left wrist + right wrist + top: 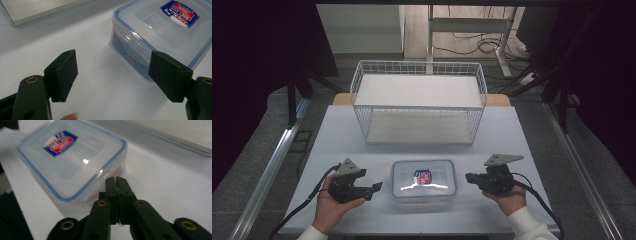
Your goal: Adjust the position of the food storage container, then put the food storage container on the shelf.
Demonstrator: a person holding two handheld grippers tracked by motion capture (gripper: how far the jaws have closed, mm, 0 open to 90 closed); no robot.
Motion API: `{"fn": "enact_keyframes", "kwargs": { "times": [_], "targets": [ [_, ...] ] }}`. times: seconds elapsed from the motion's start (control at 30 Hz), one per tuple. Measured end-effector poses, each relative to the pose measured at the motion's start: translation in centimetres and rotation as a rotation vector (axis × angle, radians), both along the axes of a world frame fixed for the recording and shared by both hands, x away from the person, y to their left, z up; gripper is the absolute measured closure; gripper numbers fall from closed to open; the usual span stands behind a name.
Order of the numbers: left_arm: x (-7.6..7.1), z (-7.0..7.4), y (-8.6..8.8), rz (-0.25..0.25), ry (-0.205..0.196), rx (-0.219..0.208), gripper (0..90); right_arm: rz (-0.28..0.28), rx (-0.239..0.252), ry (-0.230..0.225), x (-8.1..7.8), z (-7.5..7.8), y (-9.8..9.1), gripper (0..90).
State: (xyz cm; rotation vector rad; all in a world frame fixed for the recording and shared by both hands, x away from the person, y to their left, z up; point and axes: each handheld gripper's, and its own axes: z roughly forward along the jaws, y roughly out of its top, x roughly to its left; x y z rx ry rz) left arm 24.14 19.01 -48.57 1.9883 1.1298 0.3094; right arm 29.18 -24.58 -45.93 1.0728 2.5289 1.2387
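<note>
Hands at tabletop near edge: left gripper [373, 188] released, right gripper [470, 177] clenched empty, flanking lidded container [423, 178]; wire basket [419, 102] at far edge. Left gripper view: jaws wide, container just beyond. Right gripper view: jaws pressed together beside container corner. Risk: clenched jaws shove container.

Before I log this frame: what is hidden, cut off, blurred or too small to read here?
- Container contents: glare on the lid in the high view, frosted plastic in both gripper views.
- Label text: too small in the high view, blurred in the right gripper view, cut by the top edge in the left gripper view.
- Wire basket: far wall hides the floor behind it in the high view.
</note>
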Motion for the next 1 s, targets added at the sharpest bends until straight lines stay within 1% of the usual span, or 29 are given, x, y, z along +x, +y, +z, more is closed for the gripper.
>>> {"fn": "enact_keyframes", "kwargs": {
  "times": [0.03, 0.07, 0.1, 0.13, 0.17, 0.2, 0.23, 0.27, 0.3, 0.33, 0.37, 0.4, 0.43, 0.47, 0.5, 0.53, 0.57, 0.6, 0.77, 0.83, 0.9, 0.97, 1.0],
  "targets": [
    [0.0, 0.0, 0.0, 0.003, 0.001, -0.005, 23.4, -0.004, 0.040, -0.013, -0.5, -0.1, -0.2, 66.6],
    [0.0, 0.0, 0.0, 0.004, 0.001, -0.007, 23.3, -0.003, 0.060, -0.017, -0.7, -0.1, -0.1, 55.5],
    [0.0, 0.0, 0.0, 0.004, 0.002, -0.010, 23.2, -0.015, 0.071, -0.020, -0.9, -0.2, 0.0, 45.7],
    [0.0, 0.0, 0.0, 0.004, 0.002, -0.010, 23.1, -0.015, 0.071, -0.020, -0.9, -0.2, 0.0, 45.7],
    [0.0, 0.1, 0.0, 0.005, 0.004, -0.018, 23.0, -0.019, 0.106, -0.024, -1.0, -0.3, 0.2, 36.5],
    [0.0, 0.1, 0.0, 0.005, 0.004, -0.018, 22.7, -0.019, 0.106, -0.024, -1.0, -0.3, 0.2, 36.5],
    [-0.1, 0.2, 0.0, 0.006, 0.003, -0.030, 22.5, -0.026, 0.149, -0.011, -1.0, -0.2, 0.2, 33.2],
    [-0.1, 0.2, 0.0, 0.007, 0.004, -0.039, 22.2, -0.025, 0.171, 0.000, -0.9, -0.2, 0.3, 30.7],
    [-0.1, 0.2, 0.0, 0.007, 0.004, -0.039, 21.9, -0.025, 0.171, 0.000, -0.9, -0.2, 0.3, 30.7],
    [-0.1, 0.3, 0.1, 0.013, 0.006, -0.052, 21.9, -0.030, 0.185, 0.008, -0.9, -0.2, 0.3, 28.9],
    [-0.1, 0.5, 0.2, 0.012, 0.011, -0.084, 21.3, -0.038, 0.189, 0.016, -0.9, -0.3, 0.4, 25.3],
    [-0.1, 0.5, 0.2, 0.012, 0.011, -0.084, 21.0, -0.038, 0.189, 0.016, -0.9, -0.3, 0.4, 25.3],
    [-0.2, 0.8, 0.2, 0.011, 0.012, -0.127, 20.7, -0.038, 0.193, 0.034, -0.9, -0.4, 0.5, 22.5],
    [-0.2, 0.9, 0.2, 0.008, 0.012, -0.145, 20.3, -0.038, 0.198, 0.041, -0.8, -0.4, 0.5, 22.1],
    [-0.2, 0.9, 0.2, 0.008, 0.012, -0.145, 20.0, -0.038, 0.198, 0.041, -0.8, -0.4, 0.5, 22.1],
    [-0.3, 1.1, 0.2, 0.005, 0.022, -0.177, 19.6, -0.034, 0.204, 0.044, -0.8, -0.4, 0.5, 21.5],
    [-0.3, 1.1, 0.2, 0.005, 0.022, -0.177, 19.3, -0.034, 0.204, 0.044, -0.8, -0.4, 0.5, 21.5],
    [-0.2, 1.0, 0.2, 0.004, 0.035, -0.191, 18.9, -0.032, 0.209, 0.050, -0.6, -0.5, 0.6, 20.8],
    [0.0, 0.9, 0.0, -0.007, 0.050, -0.203, 17.0, -0.016, 0.211, 0.065, -0.6, -0.8, 0.9, 20.2],
    [0.0, 0.9, 0.0, -0.010, 0.063, -0.220, 16.3, -0.015, 0.211, 0.067, -0.6, -0.8, 0.9, 20.0],
    [0.1, 0.9, -0.1, -0.012, 0.075, -0.238, 14.9, -0.017, 0.224, 0.074, -0.5, -0.7, 0.8, 20.0],
    [0.1, 0.9, -0.1, -0.015, 0.079, -0.244, 14.5, -0.019, 0.230, 0.078, -0.5, -0.7, 0.9, 20.0],
    [0.1, 0.8, -0.2, -0.020, 0.083, -0.248, 14.1, -0.016, 0.234, 0.088, -0.5, -0.7, 1.0, 20.0]
  ]
}}
